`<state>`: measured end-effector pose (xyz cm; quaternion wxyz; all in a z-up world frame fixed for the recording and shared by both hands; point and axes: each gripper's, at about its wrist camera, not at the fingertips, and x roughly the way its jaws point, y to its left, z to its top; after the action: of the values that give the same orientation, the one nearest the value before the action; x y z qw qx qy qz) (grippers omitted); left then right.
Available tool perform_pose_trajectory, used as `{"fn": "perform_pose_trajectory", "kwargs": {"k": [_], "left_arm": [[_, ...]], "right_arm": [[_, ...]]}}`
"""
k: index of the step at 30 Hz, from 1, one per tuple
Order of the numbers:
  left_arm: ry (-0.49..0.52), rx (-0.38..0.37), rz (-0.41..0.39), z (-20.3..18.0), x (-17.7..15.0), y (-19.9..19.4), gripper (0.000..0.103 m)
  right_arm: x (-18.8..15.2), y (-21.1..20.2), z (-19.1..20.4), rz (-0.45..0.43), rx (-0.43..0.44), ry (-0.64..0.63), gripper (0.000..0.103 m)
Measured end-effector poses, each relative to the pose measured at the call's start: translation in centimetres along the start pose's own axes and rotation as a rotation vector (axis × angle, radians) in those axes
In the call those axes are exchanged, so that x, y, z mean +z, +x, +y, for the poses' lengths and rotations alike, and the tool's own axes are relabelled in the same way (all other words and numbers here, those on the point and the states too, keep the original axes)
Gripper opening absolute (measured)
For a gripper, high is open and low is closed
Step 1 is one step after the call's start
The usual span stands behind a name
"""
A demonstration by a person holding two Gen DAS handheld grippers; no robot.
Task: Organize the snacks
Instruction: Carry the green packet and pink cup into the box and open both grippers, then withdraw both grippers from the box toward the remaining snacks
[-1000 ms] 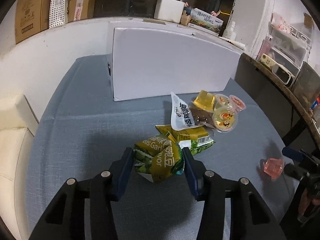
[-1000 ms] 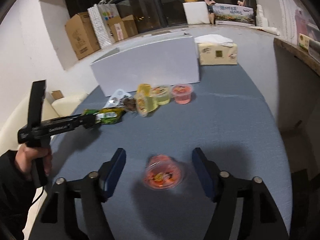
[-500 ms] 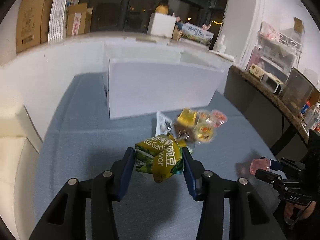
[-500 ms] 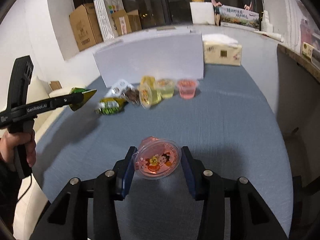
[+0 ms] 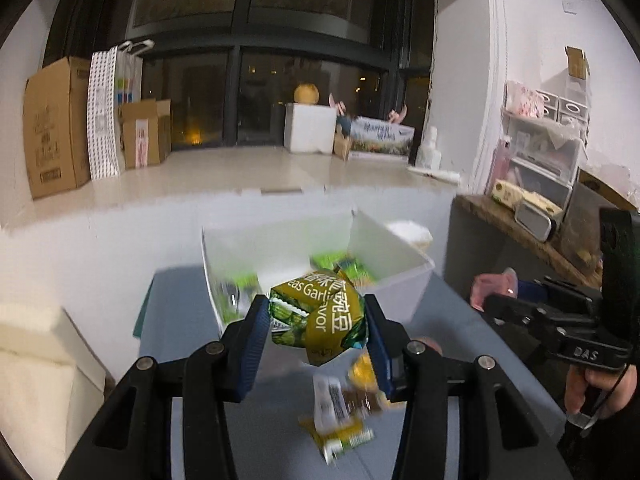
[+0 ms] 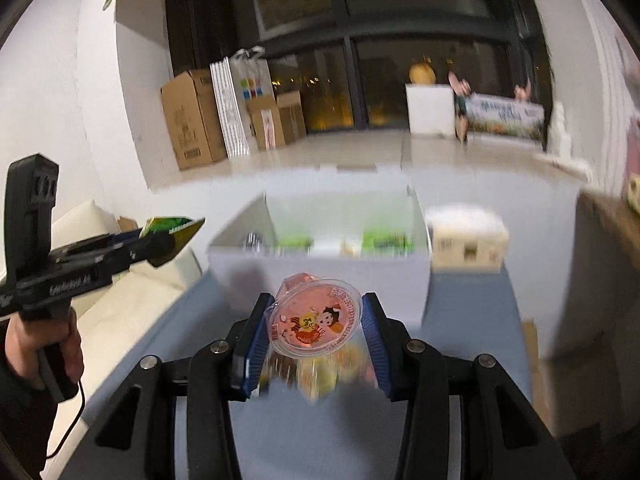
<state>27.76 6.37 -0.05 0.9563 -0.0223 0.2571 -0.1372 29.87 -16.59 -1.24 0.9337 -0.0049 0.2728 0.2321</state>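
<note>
Both grippers loaded & held over the tabletop [image 6: 472, 304] w/ the open white box [image 6: 320, 268] at 12 o'clock: left gripper [image 5: 316, 330] clamps green garlic-pea pack [image 5: 320, 312], right gripper [image 6: 314, 328] pinches pink jelly cup [image 6: 316, 318], prob. so both drop in together.

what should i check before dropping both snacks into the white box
1. Left gripper grip on the green snack bag: ok, fingers pressed on both sides.
2. Right gripper grip on the pink jelly cup: ok, clamped between the fingers, lid facing the camera.
3. White box open on top: ok, green packets already lie inside.
4. Both snacks lifted off the table: ok, loose snacks lie below.
5. Snacks above the box opening: not ok, both sit short of the near wall.
6. Free room inside the box: cannot tell, the interior is blurred.
</note>
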Motion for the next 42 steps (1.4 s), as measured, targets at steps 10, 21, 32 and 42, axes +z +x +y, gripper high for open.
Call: {"fn": "perform_pose_trajectory", "kwargs": {"k": [10,21,32,42], "left_arm": [[-0.004,0.044,0.049,3.5,4.6,8.2,0.051],[0.009,0.084,0.17,4.0,2.0,14.5,0.103],[-0.03,0.097,0.14,3.0,2.0,11.5,0.103],[-0.072,0.11,0.098,-1.0,-2.8,2.8,0.103]], "right_arm": [[5.8,9.5,-2.1,0.08,-0.014,0.006,0.048],[4.8,13.5,-5.4,0.131,-0.027,0.071,0.099],[3.3,10.2,-4.6,0.111,-0.026,0.078,0.103],[-3.4,1.5,-3.2,0.114,0.004,0.103,0.103]]}}
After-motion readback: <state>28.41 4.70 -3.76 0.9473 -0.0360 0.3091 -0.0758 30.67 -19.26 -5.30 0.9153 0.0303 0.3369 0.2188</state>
